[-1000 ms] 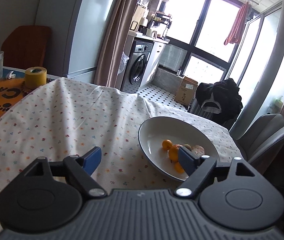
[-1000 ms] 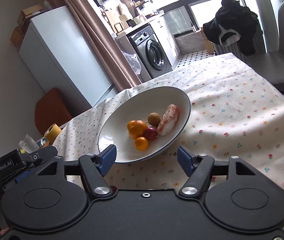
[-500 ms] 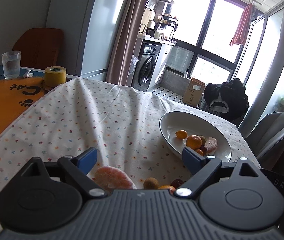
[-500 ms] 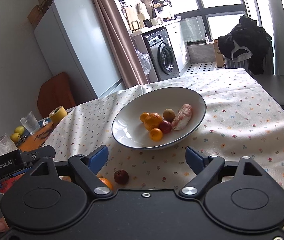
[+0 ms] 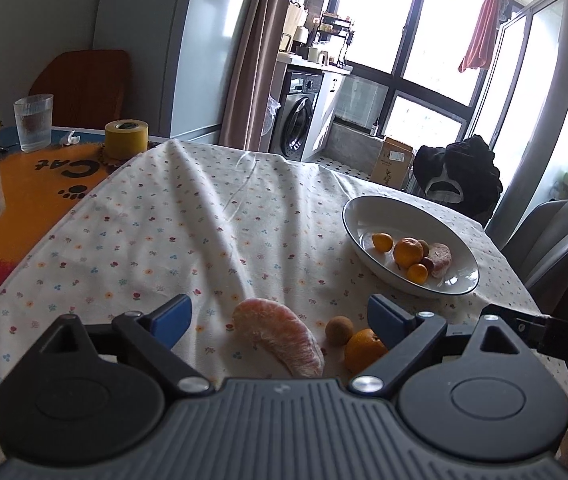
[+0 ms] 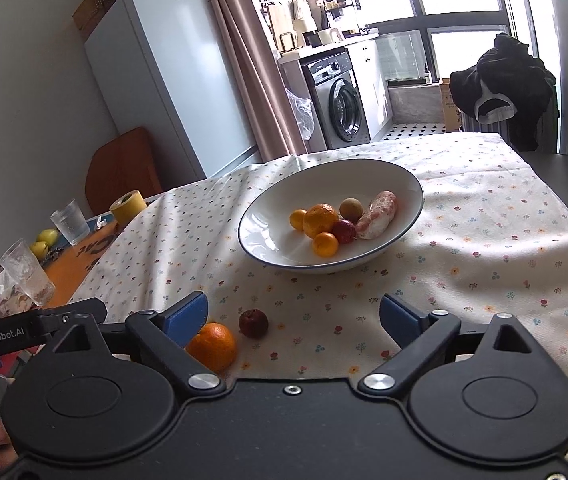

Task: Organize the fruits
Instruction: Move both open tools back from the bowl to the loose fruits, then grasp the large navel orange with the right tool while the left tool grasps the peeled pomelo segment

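Blue-padded, the left gripper [image 5: 280, 318] gaped wide over a peeled citrus piece [image 5: 280, 336] on the floral tablecloth [image 5: 188, 232]. The right gripper [image 6: 293, 314] also stood wide, empty, an orange [image 6: 212, 346] by its left pad; "GenRobot.AI" was printed nearby. Beyond, the white bowl [image 6: 280, 254] held more fruit. "Cat" showed on an orange mat [image 5: 40, 184].

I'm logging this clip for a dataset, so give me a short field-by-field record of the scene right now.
surface: table with floral tablecloth
bowl: white, holds six fruits
loose fruit: peeled citrus piece, small brown fruit, orange, dark red fruit
left gripper: open, empty, above the peeled citrus piece
right gripper: open, empty, near the orange
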Tool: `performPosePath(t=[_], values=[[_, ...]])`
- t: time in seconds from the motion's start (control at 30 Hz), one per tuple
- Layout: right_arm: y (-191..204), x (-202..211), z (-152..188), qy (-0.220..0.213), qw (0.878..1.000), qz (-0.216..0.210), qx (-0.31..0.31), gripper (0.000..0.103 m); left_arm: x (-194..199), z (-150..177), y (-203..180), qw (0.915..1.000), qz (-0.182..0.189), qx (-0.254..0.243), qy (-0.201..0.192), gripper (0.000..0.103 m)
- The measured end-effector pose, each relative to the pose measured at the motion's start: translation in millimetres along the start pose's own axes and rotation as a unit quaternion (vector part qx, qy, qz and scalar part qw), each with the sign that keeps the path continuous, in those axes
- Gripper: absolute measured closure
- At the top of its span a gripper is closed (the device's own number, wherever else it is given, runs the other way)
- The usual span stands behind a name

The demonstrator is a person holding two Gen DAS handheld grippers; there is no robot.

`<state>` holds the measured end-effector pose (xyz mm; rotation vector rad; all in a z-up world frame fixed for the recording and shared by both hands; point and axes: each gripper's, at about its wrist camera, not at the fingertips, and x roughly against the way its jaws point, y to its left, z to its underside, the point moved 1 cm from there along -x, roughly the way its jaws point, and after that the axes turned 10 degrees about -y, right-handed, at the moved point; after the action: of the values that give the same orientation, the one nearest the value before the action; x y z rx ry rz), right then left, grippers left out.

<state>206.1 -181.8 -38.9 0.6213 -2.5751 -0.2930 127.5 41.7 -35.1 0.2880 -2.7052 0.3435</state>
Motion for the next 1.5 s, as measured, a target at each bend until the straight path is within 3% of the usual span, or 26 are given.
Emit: performPosePath(t=[0.5, 0.73, 1.07, 1.5], values=[[-2, -6, 18, 0.028, 0.999, -0.027, 0.022, 0.008, -6, 24, 5, 0.999, -0.005, -0.034, 0.029, 0.01], [10, -14, 24, 0.038, 0.996, -0.061, 0.048, 0.009, -18, 32, -3, 0.9977, -0.003, -0.053, 0.042, 0.01], [25, -38, 31, 0.074, 0.991, -0.101, 0.053, 0.028, -30, 35, 0, 0.9967, -0.014, -0.054, 0.059, 0.01], [41, -66, 35, 0.127, 0.979, -0.143, 0.075, 0.039, -41, 37, 8, 0.9957, -0.031, -0.032, 0.081, 0.012]])
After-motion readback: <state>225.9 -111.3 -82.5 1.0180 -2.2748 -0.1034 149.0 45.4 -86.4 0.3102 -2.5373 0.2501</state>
